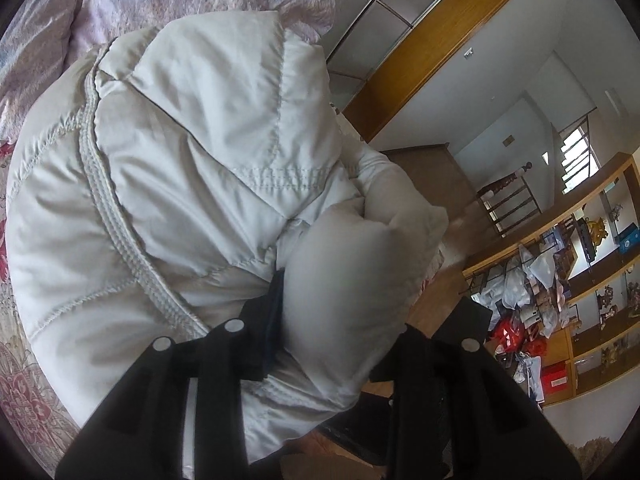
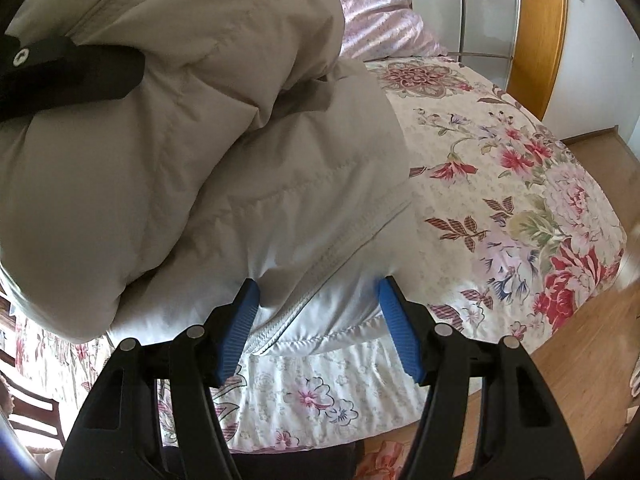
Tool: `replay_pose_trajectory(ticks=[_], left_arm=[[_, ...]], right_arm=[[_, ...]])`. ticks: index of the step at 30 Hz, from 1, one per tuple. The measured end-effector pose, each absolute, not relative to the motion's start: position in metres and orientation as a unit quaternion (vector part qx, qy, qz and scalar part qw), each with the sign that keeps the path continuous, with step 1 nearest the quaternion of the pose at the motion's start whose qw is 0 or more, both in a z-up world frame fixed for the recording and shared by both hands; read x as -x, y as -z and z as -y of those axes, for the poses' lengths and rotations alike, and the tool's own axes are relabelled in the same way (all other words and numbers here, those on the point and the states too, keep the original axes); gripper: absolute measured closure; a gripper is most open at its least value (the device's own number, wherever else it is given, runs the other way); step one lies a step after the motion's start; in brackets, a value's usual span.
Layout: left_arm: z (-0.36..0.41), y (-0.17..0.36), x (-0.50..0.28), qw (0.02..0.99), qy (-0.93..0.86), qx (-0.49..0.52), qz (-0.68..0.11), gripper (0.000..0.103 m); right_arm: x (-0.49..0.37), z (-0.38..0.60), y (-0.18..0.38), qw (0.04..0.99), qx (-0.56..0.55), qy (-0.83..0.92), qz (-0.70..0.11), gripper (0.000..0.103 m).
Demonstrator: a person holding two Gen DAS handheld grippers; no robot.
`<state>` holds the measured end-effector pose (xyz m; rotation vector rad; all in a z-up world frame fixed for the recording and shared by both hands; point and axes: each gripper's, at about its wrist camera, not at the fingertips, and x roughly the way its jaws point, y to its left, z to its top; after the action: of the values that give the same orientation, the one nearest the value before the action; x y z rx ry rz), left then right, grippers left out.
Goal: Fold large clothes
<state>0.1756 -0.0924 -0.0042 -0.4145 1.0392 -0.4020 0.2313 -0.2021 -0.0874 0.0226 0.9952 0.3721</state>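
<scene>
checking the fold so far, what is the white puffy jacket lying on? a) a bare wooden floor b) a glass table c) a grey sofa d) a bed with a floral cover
d: the jacket rests on the bed's floral cover, whose red and pink flowers show beside and below it.

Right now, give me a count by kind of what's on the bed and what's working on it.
Jackets: 1, the white puffer jacket
Quilts: 1, the pink quilt bunched at the head of the floral bedspread
Grippers: 2, left gripper and right gripper
Total: 4
</scene>
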Motion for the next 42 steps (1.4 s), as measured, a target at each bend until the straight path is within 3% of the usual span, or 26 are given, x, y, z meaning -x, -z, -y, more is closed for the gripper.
replay_pose_trajectory(ticks=[25, 29, 31, 36, 42], left_arm=[[0.081, 0.034, -0.199, 0.803, 0.205, 0.176, -0.532, 0.071], [0.082, 0.026, -0.196, 0.809, 0.203, 0.163, -0.527, 0.063], [0.082, 0.020, -0.192, 0.810, 0.209, 0.160, -0.524, 0.051], [0.081, 0.006, -0.181, 0.819, 0.216, 0.137, -0.514, 0.034], [0.075, -0.011, -0.165, 0.832, 0.209, 0.121, -0.499, 0.031]], right_arm=[[-0.234, 0.217, 0.099, 0.858, -0.026, -0.162, -0.486, 0.035], [-0.235, 0.216, 0.100, 0.859, -0.026, -0.161, -0.486, 0.035], [-0.235, 0.216, 0.100, 0.858, -0.026, -0.161, -0.486, 0.035], [-0.235, 0.219, 0.102, 0.857, -0.034, -0.159, -0.489, 0.033], [-0.234, 0.218, 0.102, 0.858, -0.035, -0.157, -0.488, 0.033]])
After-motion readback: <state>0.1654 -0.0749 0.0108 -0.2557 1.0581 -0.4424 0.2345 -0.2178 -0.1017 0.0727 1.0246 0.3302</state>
